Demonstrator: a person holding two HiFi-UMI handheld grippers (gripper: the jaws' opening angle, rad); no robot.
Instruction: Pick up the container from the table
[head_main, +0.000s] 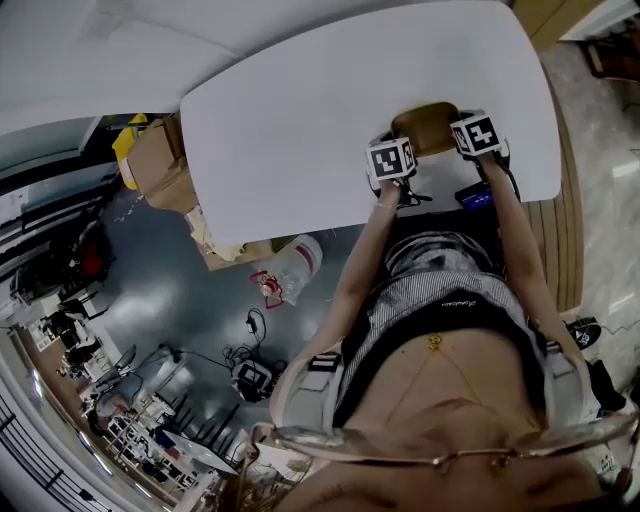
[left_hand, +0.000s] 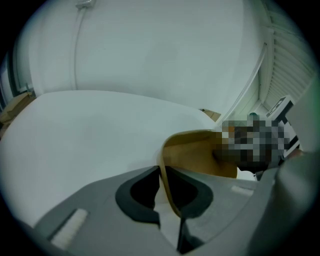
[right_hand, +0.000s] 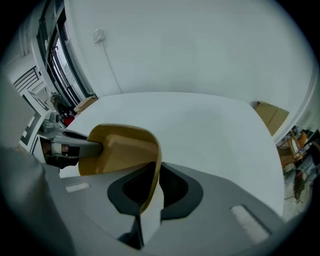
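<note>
A tan, thin-walled container (head_main: 425, 124) sits at the near edge of the white table (head_main: 300, 110), held from both sides. My left gripper (head_main: 391, 160) is shut on its left rim, and that wall (left_hand: 168, 192) stands pinched between the dark jaw pads in the left gripper view. On the opposite side, my right gripper (head_main: 477, 134) is shut on the right rim (right_hand: 151, 190). The right gripper view looks into the container's inside (right_hand: 120, 152) and shows the left gripper (right_hand: 60, 142) beyond it. Whether the container's base touches the table cannot be told.
The rest of the tabletop (right_hand: 200, 120) is bare white. On the dark floor to the left lie cardboard boxes (head_main: 160, 165), a crumpled plastic bag (head_main: 297, 265) and cables (head_main: 250, 370). A white wall stands behind the table (left_hand: 150, 45).
</note>
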